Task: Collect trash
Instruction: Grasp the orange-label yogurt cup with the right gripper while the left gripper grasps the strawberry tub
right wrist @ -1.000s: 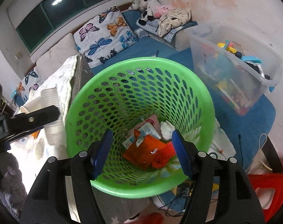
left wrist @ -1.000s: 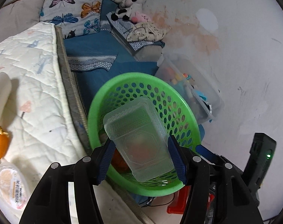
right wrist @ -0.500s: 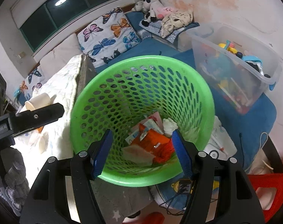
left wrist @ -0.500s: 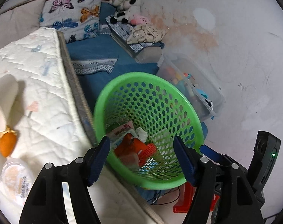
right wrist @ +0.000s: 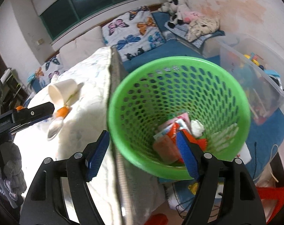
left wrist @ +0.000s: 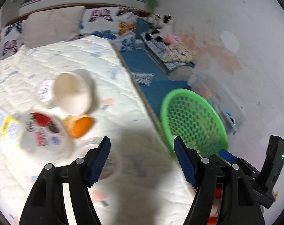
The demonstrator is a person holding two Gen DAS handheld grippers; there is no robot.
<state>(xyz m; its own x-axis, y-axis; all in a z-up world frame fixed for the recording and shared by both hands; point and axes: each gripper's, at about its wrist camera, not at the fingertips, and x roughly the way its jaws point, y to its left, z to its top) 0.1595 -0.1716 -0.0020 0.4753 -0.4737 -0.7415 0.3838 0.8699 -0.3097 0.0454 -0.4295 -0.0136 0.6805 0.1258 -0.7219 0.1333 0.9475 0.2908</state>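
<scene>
1. Left wrist view: the left gripper (left wrist: 142,161) gapes wide, holding nothing; a paper cup (left wrist: 74,93) and orange scrap (left wrist: 80,126) lie ahead-left on the quilt (left wrist: 48,65), green basket (left wrist: 193,120) ahead-right.
2. Right wrist view: the right gripper (right wrist: 142,154) is spread wide and empty, basket (right wrist: 179,116) with wrappers (right wrist: 171,129) just ahead.

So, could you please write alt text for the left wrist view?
The open, empty left gripper hovers over a white quilted mattress strewn with blurred trash: a tipped paper cup, an orange peel. A green perforated plastic basket stands right.

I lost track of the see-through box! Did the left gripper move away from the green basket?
Yes. The left gripper swung left, off the green basket, and now hangs over the white quilt.
</scene>
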